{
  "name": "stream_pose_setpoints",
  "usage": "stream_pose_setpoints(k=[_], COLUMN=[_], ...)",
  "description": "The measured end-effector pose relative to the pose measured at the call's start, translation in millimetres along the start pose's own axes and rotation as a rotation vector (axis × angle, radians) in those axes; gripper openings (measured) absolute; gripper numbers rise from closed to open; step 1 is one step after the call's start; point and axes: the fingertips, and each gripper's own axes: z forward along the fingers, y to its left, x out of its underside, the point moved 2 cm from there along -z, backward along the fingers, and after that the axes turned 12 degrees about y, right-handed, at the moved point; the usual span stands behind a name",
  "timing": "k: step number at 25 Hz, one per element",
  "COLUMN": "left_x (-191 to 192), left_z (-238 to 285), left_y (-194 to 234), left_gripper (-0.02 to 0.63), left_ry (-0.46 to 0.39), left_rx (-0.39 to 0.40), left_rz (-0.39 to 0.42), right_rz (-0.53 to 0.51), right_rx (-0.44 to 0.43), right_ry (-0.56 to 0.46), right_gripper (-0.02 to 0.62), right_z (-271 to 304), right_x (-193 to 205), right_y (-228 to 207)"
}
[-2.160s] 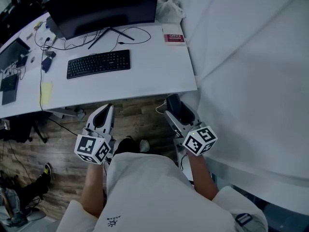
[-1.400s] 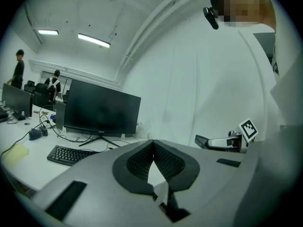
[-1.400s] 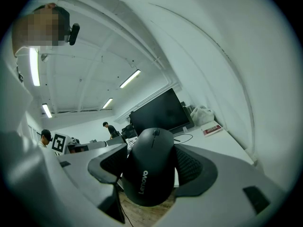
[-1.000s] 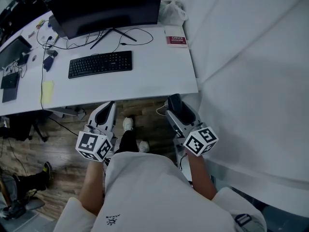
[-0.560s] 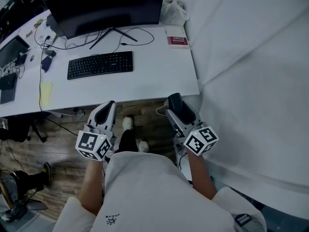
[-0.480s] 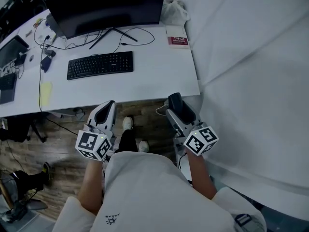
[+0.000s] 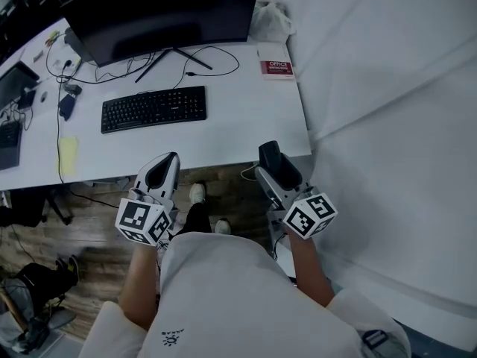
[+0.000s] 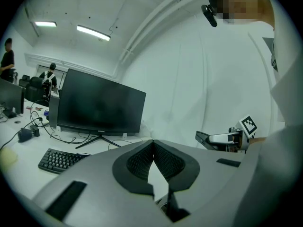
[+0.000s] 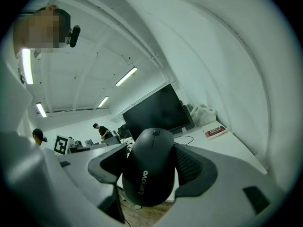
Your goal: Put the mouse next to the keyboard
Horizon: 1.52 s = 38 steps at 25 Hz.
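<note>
White table (image 7: pixel 246 118) with keyboard (image 7: pixel 153 108) ahead; right tongs (image 9: pixel 150 161) clamped on black mouse (image 9: pixel 147 178); left tongs (image 8: pixel 152 145) closed together, empty.

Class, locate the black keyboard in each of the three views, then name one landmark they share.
Head view: keyboard upper left, on the desk before the monitor.
Left gripper view: lower left, below the monitor.
Right gripper view: not visible.
Shared landmark: the black monitor.

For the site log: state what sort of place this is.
Most likely an open-plan office: a white desk with a monitor and keyboard, further workstations with people behind, and ceiling strip lights.
</note>
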Motion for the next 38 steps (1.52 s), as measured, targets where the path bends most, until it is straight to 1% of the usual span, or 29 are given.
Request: stream_pose_setpoints(k=[6,19,32,38], left_x=[-7,-28,-40,-47], left_z=[16,51,78,88], left_y=[17,54,108,125], left_gripper=[0.011,0.011,0.011,0.011], left_ry=[0.005,0.046,0.049,0.056], left_rx=[0.014,0.069,0.103,0.12], left_rz=[-0.02,-0.03,-0.037,-0.028], right_rz=[-0.002,0.048,0.036,0.041], right_rx=[0.015,0.063,0.079,0.096], right_ry=[0.008,0.022,0.032,0.03], right_gripper=[0.318,0.318,0.318,0.318], right_z=[16,51,108,125], right_x=[-6,-24,-46,-50], right_y=[-5,-14,-9,-9])
